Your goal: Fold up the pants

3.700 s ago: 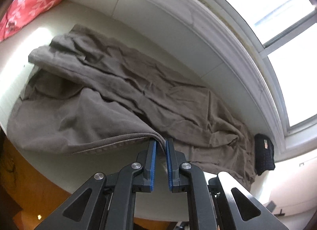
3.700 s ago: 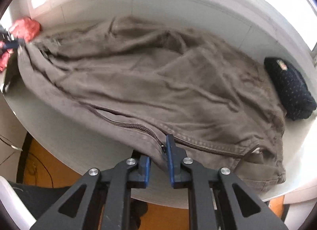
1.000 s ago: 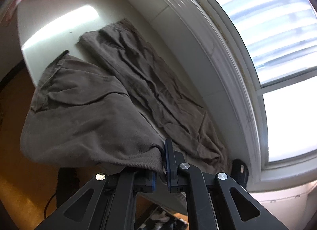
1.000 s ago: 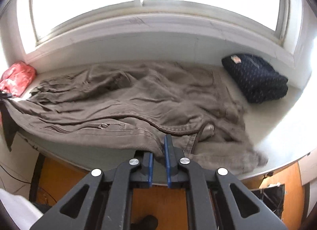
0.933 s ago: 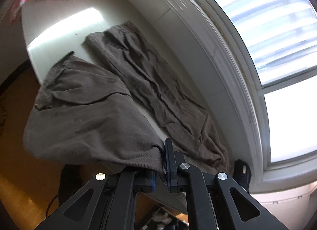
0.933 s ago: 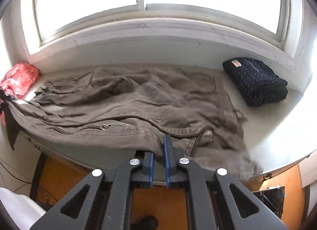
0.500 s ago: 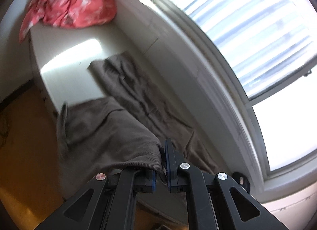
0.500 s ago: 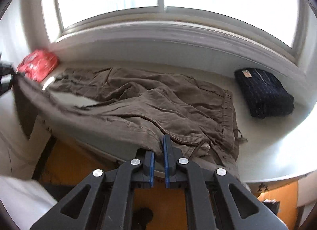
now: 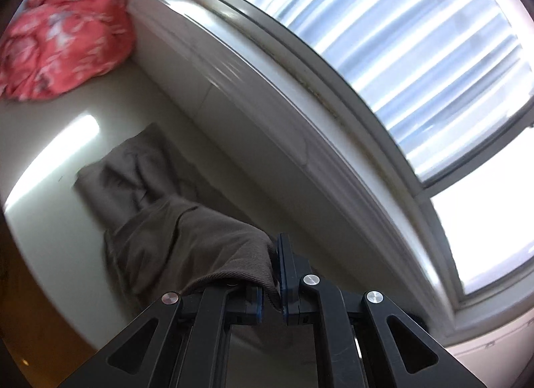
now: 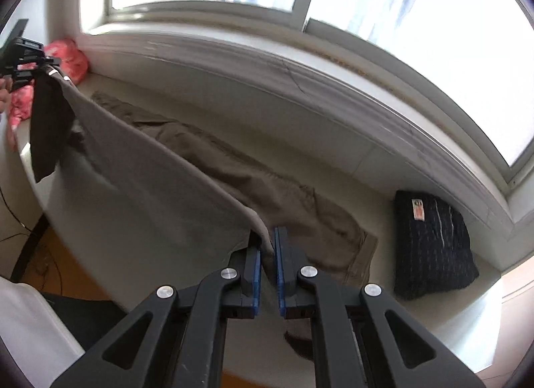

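The pants (image 10: 173, 187) hang stretched in the air between two grippers, one leg lifted off the white window ledge (image 10: 434, 314) while the other leg lies flat on it. Nearest in the right wrist view, the right gripper (image 10: 267, 247) has its blue pads pressed together on a pinch of the grey-brown fabric at the waist end. From there the taut upper edge of the cloth runs up and to the left to the left gripper (image 10: 50, 69), which is small at the picture's left edge and grips the far end, a dark flap hanging below it. In the left wrist view, the left gripper (image 9: 272, 254) is clamped on the ribbed hem, which bunches between its pads and drapes down over the left finger. Beyond the raised leg, the resting leg (image 9: 133, 174) lies along the ledge close to the wall. A folded dark blue garment (image 10: 430, 244) sits on the ledge to the right, apart from the pants. A crumpled red floral cloth (image 9: 63, 54) lies at the far left end. Behind everything stands the bright window (image 10: 400, 4).
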{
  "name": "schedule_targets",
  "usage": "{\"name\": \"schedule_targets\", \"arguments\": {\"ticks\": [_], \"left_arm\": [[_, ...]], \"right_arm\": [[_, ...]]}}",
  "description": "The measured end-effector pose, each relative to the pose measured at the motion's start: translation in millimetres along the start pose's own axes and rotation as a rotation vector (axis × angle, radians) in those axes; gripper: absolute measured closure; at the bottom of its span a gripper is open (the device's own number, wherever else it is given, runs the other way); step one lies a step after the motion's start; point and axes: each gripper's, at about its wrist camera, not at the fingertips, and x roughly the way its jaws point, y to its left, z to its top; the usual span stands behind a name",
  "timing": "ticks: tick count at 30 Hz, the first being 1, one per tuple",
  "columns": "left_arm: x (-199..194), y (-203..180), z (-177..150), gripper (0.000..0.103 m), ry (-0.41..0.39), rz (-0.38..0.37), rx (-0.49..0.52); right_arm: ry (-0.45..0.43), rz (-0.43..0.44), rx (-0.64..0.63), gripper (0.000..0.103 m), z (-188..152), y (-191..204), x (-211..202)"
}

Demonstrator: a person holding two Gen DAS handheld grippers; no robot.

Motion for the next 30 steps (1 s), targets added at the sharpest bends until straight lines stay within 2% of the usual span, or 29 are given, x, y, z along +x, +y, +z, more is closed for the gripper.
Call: {"name": "schedule_targets", "arguments": {"ticks": [8,11,15,22,26,27,29,30], "left_arm": [[109.0,-2.8,38.9,0.096,0.122,0.064,0.004],[143.5,0.9,45.5,0.096,0.176,0.101,0.002],[181.3,8.2,48.1,0.096,0.25,0.157,0.007],[228.8,19.0,46.3,0.095,0.348,0.215,0.015],[240.6,18.0,43.9,0.095,0.385,0.232,0.047],[239.2,17.8,43.9,0.095,0.392,0.232,0.053],[231.6,17.7,49.5,0.095,0.393,0.22,0.05],[224.3,17.0,50.5,0.093,0.389,0.214,0.05]], "right_arm": [[0.165,-0.041,0.033,0.099,61.3,-24.4,120.9],[0.229,-0.026,0.087,0.098,67.4,-31.0,165.1],[0.334,-0.006,0.135,0.098,59.7,-29.6,221.3],[0.378,-0.008,0.207,0.095,43.5,-36.1,256.2],[0.37,-0.063,0.195,0.094,36.7,-31.3,252.1],[0.363,-0.074,0.205,0.091,38.3,-27.5,249.7],[0.322,-0.067,0.244,0.068,34.5,-30.4,237.6],[0.292,-0.055,0.261,0.044,32.7,-29.9,230.6]]}}
